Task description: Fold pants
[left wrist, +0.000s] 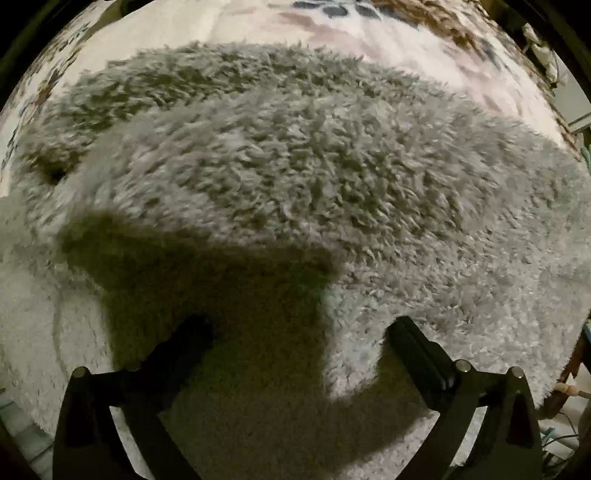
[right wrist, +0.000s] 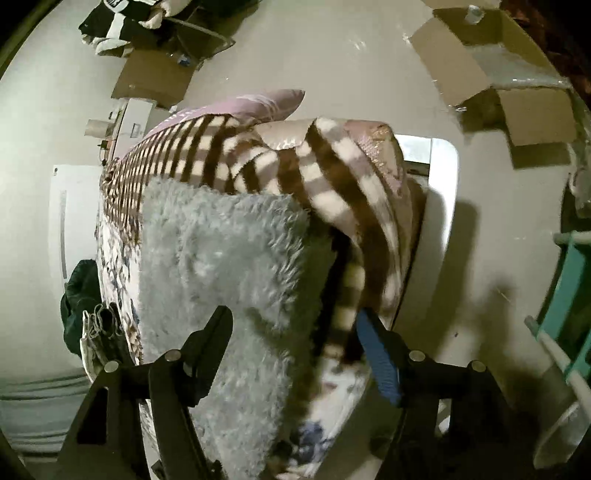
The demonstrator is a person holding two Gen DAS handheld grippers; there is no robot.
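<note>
Nearest the left wrist lens: two black fingers (left wrist: pixel 192 339) of the left gripper (left wrist: pixel 299 332), spread wide, nothing between them — only shaggy grey pile beneath. Fluffy grey pants (left wrist: pixel 295 177) filling almost the whole left view, lying in layers on the bed, one upper fold edge curving across the far side, another layer running off to the near left. Dark gripper shadow cast over the fabric between and ahead of the fingers. Floral bedsheet (left wrist: pixel 229 22) showing beyond the far edge of the pants.

Right wrist view: right gripper (right wrist: pixel 295 328) also spread wide, a black finger (right wrist: pixel 214 332) on one side, a blue-padded finger on the other. Pale fluffy pants (right wrist: pixel 221 266) lying ahead and passing under the black finger; cannot tell whether that finger touches the pile. No cloth pinched. Brown-and-cream striped blanket (right wrist: pixel 332 192) heaped just beyond the pants and trailing down along their right edge toward the blue pad. Pink pillow (right wrist: pixel 258 103) behind the blanket. Open cardboard boxes (right wrist: pixel 498 85) on the floor, well apart from the bed.
</note>
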